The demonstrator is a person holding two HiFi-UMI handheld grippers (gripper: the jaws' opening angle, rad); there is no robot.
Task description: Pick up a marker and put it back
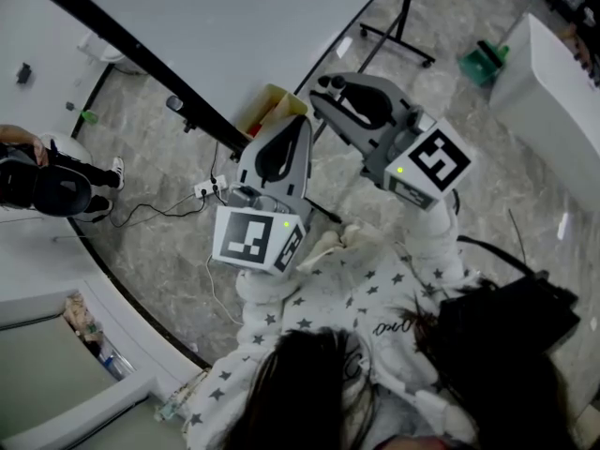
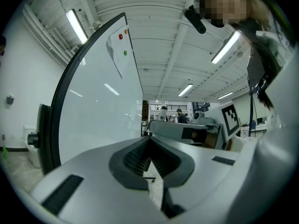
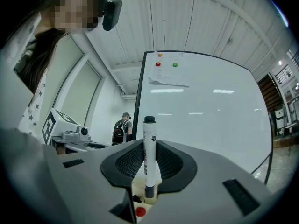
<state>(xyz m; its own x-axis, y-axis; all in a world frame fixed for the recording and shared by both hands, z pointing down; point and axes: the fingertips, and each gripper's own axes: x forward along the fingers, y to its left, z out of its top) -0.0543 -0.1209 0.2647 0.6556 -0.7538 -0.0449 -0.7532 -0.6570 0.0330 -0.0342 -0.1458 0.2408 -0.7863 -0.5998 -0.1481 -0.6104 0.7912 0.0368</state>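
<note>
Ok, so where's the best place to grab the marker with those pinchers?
Grab the marker mid-barrel, pads closing from its two long sides, as the right gripper has it now. It is slim, round and upright, so a middle pinch likely keeps it from tipping.

The whiteboard (image 1: 234, 17) stands close in front of both grippers and blocks the way ahead. Its black frame (image 1: 122, 40) runs slanted across the left. The left gripper (image 1: 302, 120) and right gripper (image 1: 328, 85) are side by side with only a thin gap between them. A yellow box (image 1: 272, 106) sits just by the left gripper's tip. On the right the floor (image 1: 487, 186) is open up to the stand legs (image 1: 398, 31) and a white counter (image 1: 553, 92). Cables (image 1: 169, 209) lie on the left.
</note>
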